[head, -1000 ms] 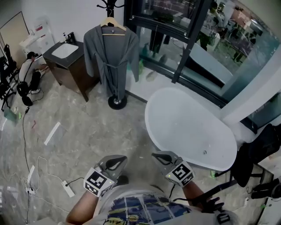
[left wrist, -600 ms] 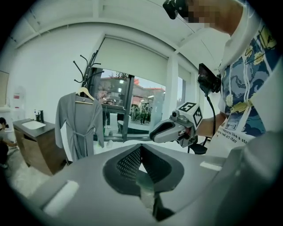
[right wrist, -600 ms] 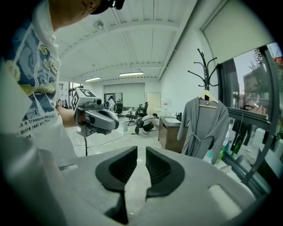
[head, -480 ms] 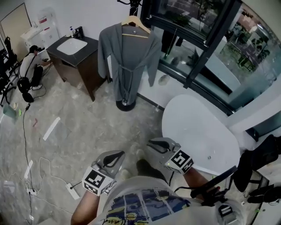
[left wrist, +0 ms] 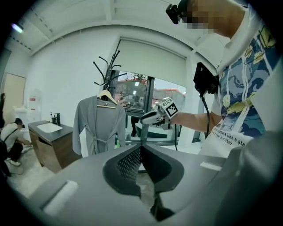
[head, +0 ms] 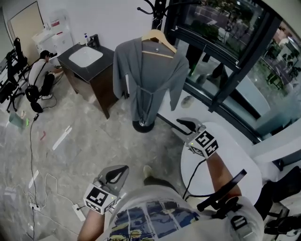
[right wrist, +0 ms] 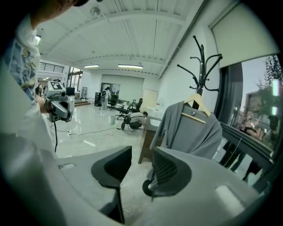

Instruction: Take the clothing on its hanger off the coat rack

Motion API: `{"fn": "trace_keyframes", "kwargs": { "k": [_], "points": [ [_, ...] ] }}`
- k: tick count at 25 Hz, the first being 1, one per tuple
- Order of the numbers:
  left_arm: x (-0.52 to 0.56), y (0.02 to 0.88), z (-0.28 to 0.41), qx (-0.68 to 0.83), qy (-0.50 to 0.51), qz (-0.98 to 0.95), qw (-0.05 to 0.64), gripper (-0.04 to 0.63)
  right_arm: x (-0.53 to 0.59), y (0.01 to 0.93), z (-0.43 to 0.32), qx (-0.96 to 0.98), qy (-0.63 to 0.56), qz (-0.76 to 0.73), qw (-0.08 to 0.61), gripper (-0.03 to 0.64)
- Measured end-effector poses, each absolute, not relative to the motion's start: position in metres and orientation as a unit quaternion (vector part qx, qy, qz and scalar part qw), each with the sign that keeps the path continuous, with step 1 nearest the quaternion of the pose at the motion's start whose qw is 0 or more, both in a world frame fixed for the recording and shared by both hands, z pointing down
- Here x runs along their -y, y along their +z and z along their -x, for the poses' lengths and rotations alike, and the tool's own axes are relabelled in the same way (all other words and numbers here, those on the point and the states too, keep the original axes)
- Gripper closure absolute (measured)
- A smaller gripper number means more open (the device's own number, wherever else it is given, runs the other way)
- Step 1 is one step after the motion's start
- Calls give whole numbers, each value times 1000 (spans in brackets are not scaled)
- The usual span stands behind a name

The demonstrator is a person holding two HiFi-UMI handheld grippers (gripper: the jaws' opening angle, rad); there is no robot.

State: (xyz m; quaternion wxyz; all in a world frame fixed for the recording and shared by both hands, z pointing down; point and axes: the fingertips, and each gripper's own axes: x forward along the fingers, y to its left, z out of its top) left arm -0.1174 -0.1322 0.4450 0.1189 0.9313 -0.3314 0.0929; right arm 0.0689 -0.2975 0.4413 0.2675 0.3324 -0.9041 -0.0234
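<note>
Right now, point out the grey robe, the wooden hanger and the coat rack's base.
grey robe (head: pixel 141 75), head view, on its front panel.
wooden hanger (head: pixel 167 43), head view, on one sloping arm.
coat rack's base (head: pixel 142 126), head view, on the dark round foot.

In my head view I count one coat rack (head: pixel 157 9) at twelve o'clock, bearing one grey robe (head: pixel 148 75) on one wooden hanger (head: pixel 159 37); one dark cabinet (head: pixel 96 82) at eleven o'clock with one white basin (head: pixel 85 56); one crouching person (head: pixel 41 75) at ten o'clock; one white bathtub (head: pixel 235 155) at four o'clock.
</note>
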Motion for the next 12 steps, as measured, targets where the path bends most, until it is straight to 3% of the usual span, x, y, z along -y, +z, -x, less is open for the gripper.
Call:
{"fn": "trace_keyframes", "kwargs": {
  "k": [12],
  "points": [
    [260, 430, 75, 363, 88, -918, 130, 592, 558, 380, -149, 886, -65, -365, 277, 396]
  ]
}}
